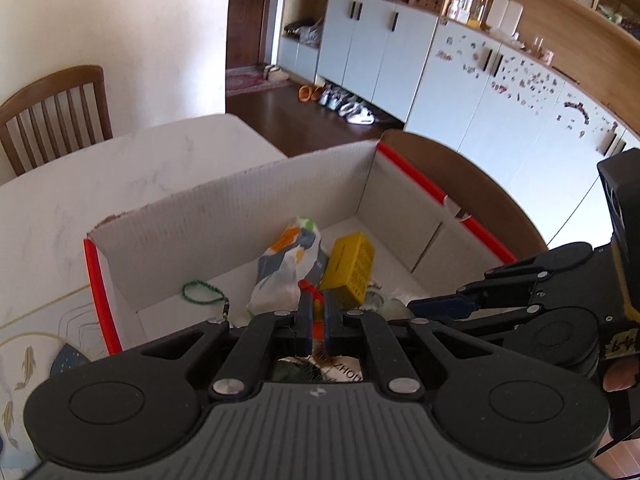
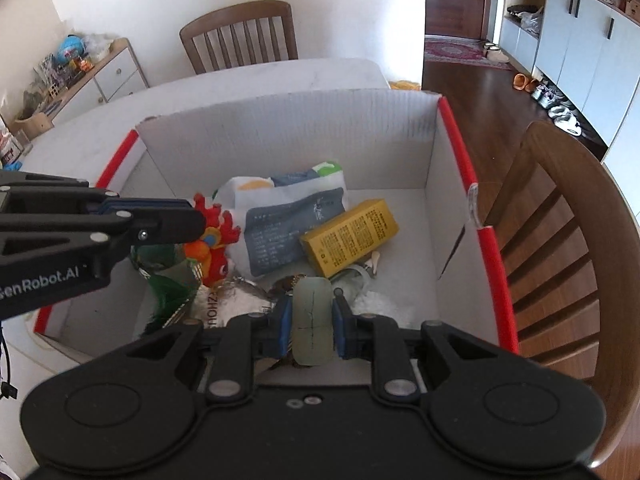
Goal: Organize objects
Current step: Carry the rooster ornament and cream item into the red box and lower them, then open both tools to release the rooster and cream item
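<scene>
A white cardboard box [image 1: 240, 184] [image 2: 280, 108] with red-taped edges stands on the table. My left gripper [image 1: 316, 300] [image 2: 196, 220] is over its near left side, shut on a red plush toy [image 1: 310, 286] [image 2: 216, 256] that hangs just above the contents. My right gripper [image 2: 312, 300] [image 1: 420, 306] is beside it over the box's near edge, shut on a pale green, translucent flat piece [image 2: 312, 320]. Inside lie a yellow carton [image 1: 352, 268] [image 2: 348, 236], a white and blue packet [image 1: 288, 264] [image 2: 288, 216], a green bead bracelet [image 1: 200, 292] and a green wrapper [image 2: 168, 276].
The box rests on a white marble-look table [image 1: 80, 200] [image 2: 280, 72]. One wooden chair [image 2: 240, 36] stands at the table's far side. Another chair [image 2: 560, 216] is right of the box. White cabinets [image 1: 400, 60] line the far wall beyond dark wood floor.
</scene>
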Available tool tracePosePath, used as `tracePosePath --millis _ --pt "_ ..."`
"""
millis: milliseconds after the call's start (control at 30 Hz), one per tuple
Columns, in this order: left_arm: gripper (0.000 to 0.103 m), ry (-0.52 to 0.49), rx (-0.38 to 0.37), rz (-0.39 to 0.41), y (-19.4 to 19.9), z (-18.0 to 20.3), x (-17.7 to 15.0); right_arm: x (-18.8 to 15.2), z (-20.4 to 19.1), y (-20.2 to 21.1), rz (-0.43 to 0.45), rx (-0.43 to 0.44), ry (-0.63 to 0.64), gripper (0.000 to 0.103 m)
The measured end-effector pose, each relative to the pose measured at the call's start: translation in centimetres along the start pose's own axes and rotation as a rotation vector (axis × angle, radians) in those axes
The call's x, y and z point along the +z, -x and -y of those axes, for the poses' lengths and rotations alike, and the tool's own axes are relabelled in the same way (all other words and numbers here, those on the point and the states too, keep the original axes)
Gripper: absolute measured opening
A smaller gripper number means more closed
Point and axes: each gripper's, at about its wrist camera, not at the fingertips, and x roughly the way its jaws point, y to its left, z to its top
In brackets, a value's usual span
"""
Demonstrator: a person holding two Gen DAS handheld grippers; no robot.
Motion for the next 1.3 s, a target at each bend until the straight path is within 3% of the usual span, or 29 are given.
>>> tracePosePath --millis 500,600,767,933,1100,1300 --pt "0.006 0.017 0.044 -0.073 -1.2 -0.1 -0.5 0.2 0.6 -1.4 -0.044 0.031 0.022 0.022" --pt "0.011 0.013 0.042 -0.074 -1.1 -0.1 -0.6 0.2 0.6 -1.0 -0.038 0.037 0.027 0.024" --pt "0.030 0.008 0.043 -0.069 -0.7 0.1 -0.9 0.3 0.6 -0.2 -0.030 0.047 0.030 0.026" --pt "0.042 0.002 0.042 -0.032 0.7 0.4 -0.9 0.4 0.2 1.3 0.001 0.052 0.040 0.028" --pt "0.048 -0.014 0.043 0.017 2.7 0.6 -0.8 0.4 -0.3 3.2 0.043 0.052 0.034 0.032" --pt "0.055 -0.018 0.050 0.073 5.5 0.2 -1.0 0.2 -1.3 5.8 0.115 0.046 0.007 0.051"
